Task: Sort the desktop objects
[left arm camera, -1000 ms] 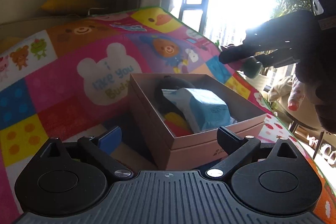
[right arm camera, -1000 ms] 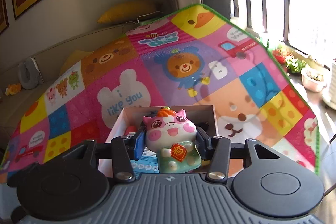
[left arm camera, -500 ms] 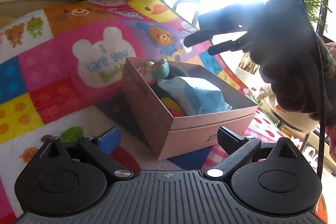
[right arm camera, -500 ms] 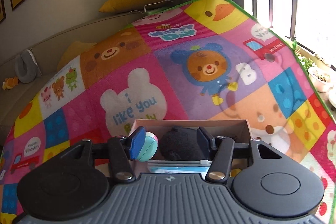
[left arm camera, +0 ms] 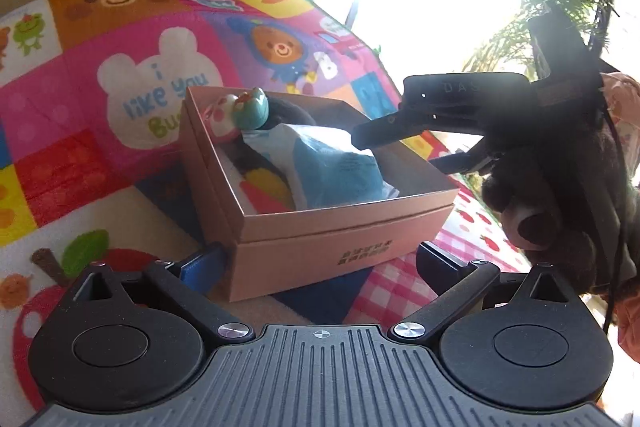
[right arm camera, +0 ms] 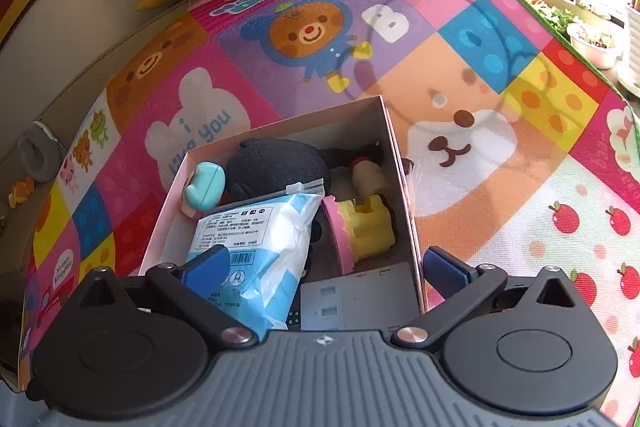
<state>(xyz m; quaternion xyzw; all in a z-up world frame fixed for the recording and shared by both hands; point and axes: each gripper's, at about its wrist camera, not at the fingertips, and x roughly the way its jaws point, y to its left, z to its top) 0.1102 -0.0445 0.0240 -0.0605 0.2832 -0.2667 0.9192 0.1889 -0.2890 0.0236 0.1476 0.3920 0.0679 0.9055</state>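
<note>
Pig figurine (right arm camera: 204,188) in box (right arm camera: 400,163) corner; right hand-held gripper (right arm camera: 326,269) above, spread, empty.

Black ribbed tool (right arm camera: 324,267) bodies, blue fingertip pads (right arm camera: 206,265), silver pivot screws, perhaps orange-pink sleeve.

Pig figurine (right arm camera: 204,189) tipped over in pink box (right arm camera: 404,187)

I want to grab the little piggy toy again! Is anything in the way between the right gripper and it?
Nothing visible blocks it. The right gripper is open above the box, and the piggy toy lies exposed in the far-left corner, beside the tissue pack.
</note>
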